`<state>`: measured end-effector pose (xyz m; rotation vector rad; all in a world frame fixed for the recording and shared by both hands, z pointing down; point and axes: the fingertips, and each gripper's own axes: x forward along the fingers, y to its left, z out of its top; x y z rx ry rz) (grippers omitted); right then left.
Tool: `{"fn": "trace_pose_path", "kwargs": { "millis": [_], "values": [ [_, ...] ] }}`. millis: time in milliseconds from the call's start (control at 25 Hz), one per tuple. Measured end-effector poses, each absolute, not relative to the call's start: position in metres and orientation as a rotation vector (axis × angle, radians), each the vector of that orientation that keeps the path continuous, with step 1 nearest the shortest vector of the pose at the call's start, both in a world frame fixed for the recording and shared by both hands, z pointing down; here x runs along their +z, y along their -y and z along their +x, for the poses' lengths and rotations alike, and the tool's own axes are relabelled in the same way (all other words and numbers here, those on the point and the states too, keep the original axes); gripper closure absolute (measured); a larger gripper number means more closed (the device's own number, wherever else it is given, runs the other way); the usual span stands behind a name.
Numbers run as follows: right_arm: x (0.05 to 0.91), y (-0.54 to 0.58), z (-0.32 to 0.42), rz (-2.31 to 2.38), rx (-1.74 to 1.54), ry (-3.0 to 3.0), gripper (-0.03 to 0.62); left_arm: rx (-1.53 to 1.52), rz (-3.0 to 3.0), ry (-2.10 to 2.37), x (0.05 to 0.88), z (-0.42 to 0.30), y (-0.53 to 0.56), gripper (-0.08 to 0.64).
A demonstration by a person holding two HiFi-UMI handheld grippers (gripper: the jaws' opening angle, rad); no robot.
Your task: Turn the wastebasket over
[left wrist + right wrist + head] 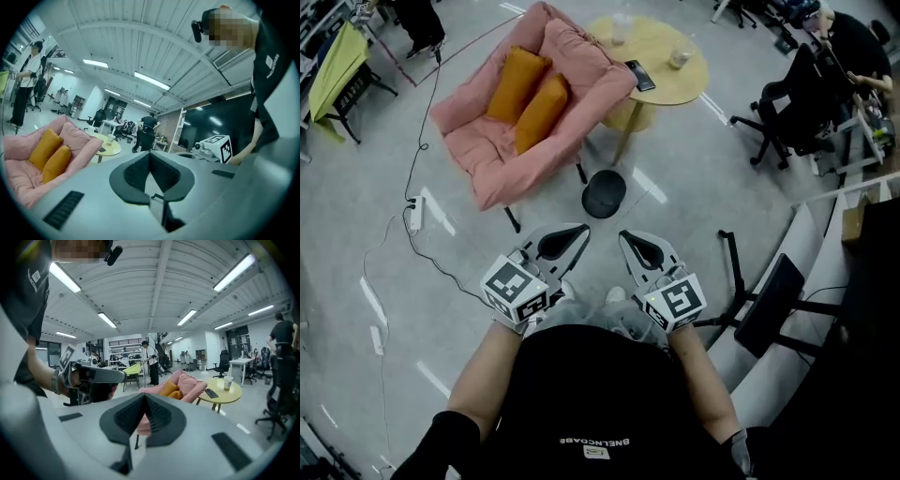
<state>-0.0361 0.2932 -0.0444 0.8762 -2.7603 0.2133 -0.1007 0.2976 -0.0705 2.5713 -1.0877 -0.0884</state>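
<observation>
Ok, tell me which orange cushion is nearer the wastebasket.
The right cushion in the head view, on the armchair's table side. The left cushion lies beyond it, farther from the wastebasket.

Colour log, as I read it from my station. The round plastic wastebasket [604, 194] is plain charcoal-black, with no pattern I can make out. The soft fabric armchair [487, 141] is salmon pink and holds two plain orange cushions [516, 82]. The round wooden table [661, 52] is pale tan, with a black phone [639, 75] on it. The smooth floor [694, 159] is grey with white tape strips [436, 211]. The draped cloth [337, 61] is yellow-green and the office chair [787, 103] is black. The left gripper [579, 231] and right gripper [624, 235] have pale grey shells and black ribbed pads [136, 174]. Each marker cube [516, 286] is white with black squares. The shirt [591, 394] is black with small white lettering.
</observation>
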Motion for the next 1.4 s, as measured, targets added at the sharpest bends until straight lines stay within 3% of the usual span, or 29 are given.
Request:
{"fn": "trace_pose_path", "kwargs": {
  "millis": [560,960,1400],
  "values": [
    [-0.013,-0.212,-0.007,0.921,0.216,2.698,0.581,0.011,2.496,1.087,-0.035,-0.088,-0.229,0.548],
    [0.022,-0.093,0.052,0.775,0.435,2.735,0.58,0.166,2.306,1.285,0.0,-0.041,-0.134,0.546],
    [0.097,-0.042,0.064,0.664,0.605,2.606,0.575,0.237,2.091,1.306,0.082,-0.047,-0.089,0.545]
  ]
}}
